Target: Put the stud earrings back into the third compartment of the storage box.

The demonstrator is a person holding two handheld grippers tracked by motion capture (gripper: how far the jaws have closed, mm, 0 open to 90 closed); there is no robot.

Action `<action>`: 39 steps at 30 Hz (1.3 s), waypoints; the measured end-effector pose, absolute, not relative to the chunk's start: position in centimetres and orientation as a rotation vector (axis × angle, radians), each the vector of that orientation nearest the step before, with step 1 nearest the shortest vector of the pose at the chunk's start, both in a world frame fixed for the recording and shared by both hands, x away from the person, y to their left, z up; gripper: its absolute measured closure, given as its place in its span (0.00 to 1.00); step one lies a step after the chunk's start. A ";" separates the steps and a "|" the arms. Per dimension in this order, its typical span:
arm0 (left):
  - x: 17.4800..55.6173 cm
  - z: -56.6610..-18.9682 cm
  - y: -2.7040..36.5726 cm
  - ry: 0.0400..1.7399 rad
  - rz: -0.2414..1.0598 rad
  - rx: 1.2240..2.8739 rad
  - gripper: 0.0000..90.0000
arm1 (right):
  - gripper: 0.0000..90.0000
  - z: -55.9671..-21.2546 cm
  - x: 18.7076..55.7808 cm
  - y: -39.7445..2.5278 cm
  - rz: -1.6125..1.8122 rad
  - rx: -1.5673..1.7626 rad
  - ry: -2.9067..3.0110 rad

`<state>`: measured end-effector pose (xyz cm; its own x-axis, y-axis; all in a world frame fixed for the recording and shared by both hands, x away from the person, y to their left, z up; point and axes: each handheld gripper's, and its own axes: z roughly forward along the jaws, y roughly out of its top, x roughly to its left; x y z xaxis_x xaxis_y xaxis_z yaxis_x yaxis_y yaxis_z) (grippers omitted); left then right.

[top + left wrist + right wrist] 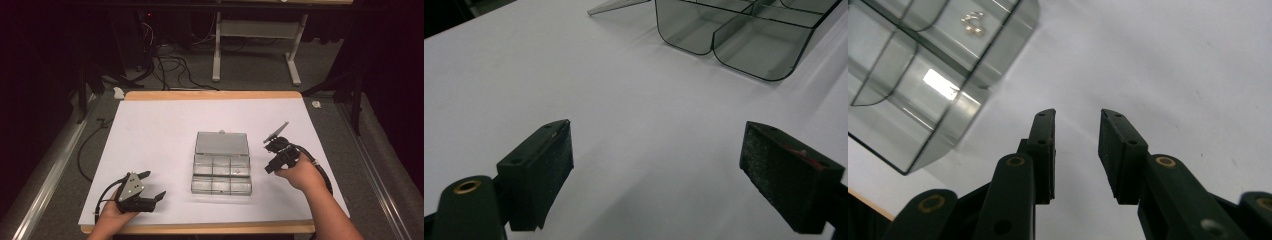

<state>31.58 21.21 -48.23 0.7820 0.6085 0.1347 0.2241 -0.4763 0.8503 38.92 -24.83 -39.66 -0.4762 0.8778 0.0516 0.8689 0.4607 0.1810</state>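
Observation:
A clear plastic compartment box [221,172] lies at the middle of the white table top [155,135], its lid [222,143] folded back flat. One compartment holds a small metal piece [973,23]. My left gripper [153,185] rests near the front left edge, to the left of the box, open wide with nothing between its pads [541,170]. In the left gripper view the near corner of the box [744,40] lies ahead to the right. My right gripper [271,159] hovers just right of the box; in its own view the right gripper [1077,120] is open by a narrow gap and holds nothing.
The white sheet ends at a wooden table edge [200,229] in front and another edge [212,94] at the back. Cables [170,65] and a white table frame [257,35] sit on the floor beyond. Metal rails [47,170] run along both sides.

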 end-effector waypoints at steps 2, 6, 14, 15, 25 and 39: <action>31.6 -48.2 21.2 0.622 0.529 2.062 0.16 | 0.75 -39.9 38.7 -25.4 0.275 1.599 2.637; 31.6 -48.2 21.2 0.622 0.533 2.065 0.16 | 0.74 -40.3 38.2 -26.8 0.278 1.625 2.616; 31.6 -48.2 21.2 0.620 0.537 2.058 0.16 | 0.66 -40.8 37.3 -28.2 0.344 1.658 2.571; 31.6 -48.2 21.2 0.624 0.532 2.059 0.16 | 0.65 -40.8 37.2 -28.2 0.364 1.653 2.569; 31.7 -48.3 21.2 0.631 0.532 2.063 0.16 | 0.50 -42.1 35.7 -28.2 0.610 1.608 2.449; 31.7 -48.2 21.2 0.631 0.535 2.061 0.16 | 0.42 -44.9 32.5 -28.5 0.878 1.512 2.130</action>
<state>31.65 21.21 -48.25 0.7772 0.6150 0.1330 0.2315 -0.4760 0.8485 32.52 -28.51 -44.86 -0.3461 0.9371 0.0458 0.6972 0.2242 0.6810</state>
